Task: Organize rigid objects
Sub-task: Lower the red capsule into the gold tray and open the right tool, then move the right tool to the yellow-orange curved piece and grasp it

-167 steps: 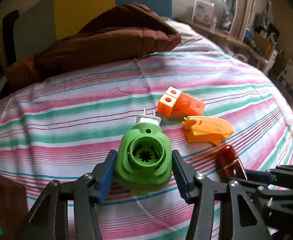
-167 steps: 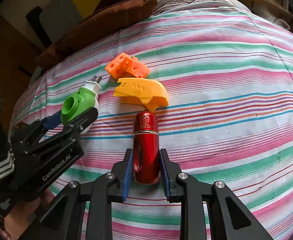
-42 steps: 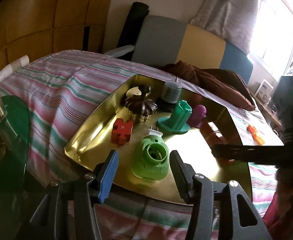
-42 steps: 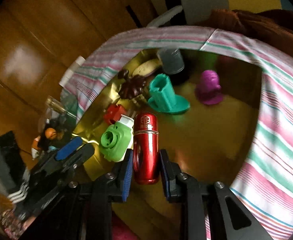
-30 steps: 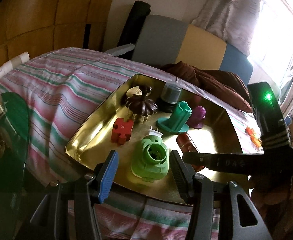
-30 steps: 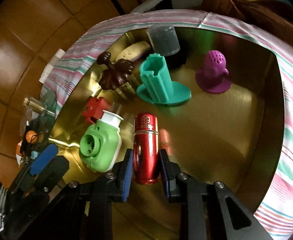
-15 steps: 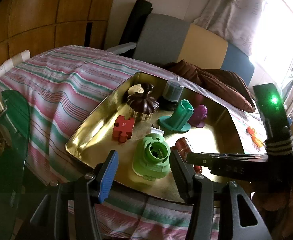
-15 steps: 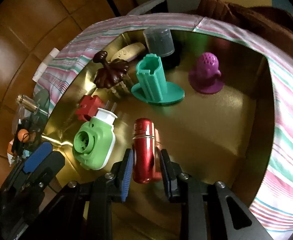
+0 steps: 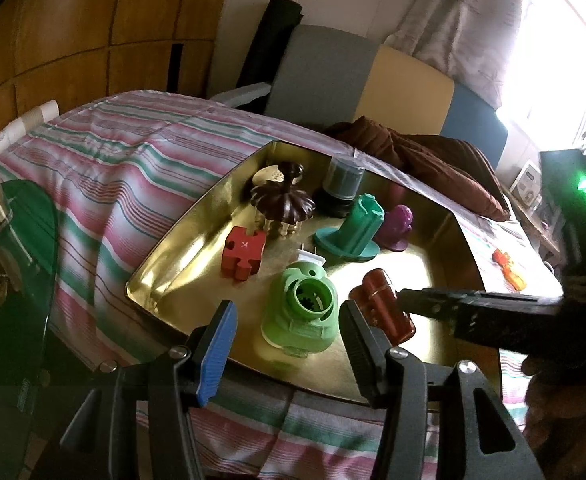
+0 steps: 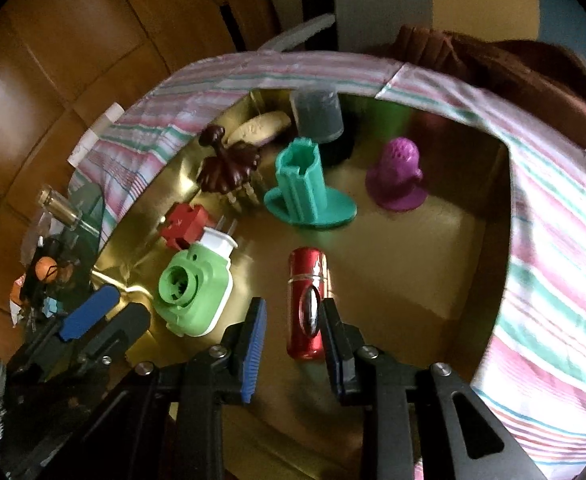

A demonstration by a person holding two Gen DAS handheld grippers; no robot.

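Observation:
A gold tray sits on the striped bedspread. The green camera-shaped toy lies in the tray's near part. My left gripper is open, its jaws either side of the toy and clear of it. The red metal cylinder lies in the tray beside the green toy. My right gripper is open around the cylinder's near end without touching it.
The tray also holds a red puzzle piece, a brown flower-shaped piece, a grey cup, a teal holder and a purple piece. Orange toys lie on the bed at right. A glass side table stands at left.
Both grippers carried their objects from the bed to the tray. Over the last second both opened: the green toy and the red cylinder now rest in the tray.

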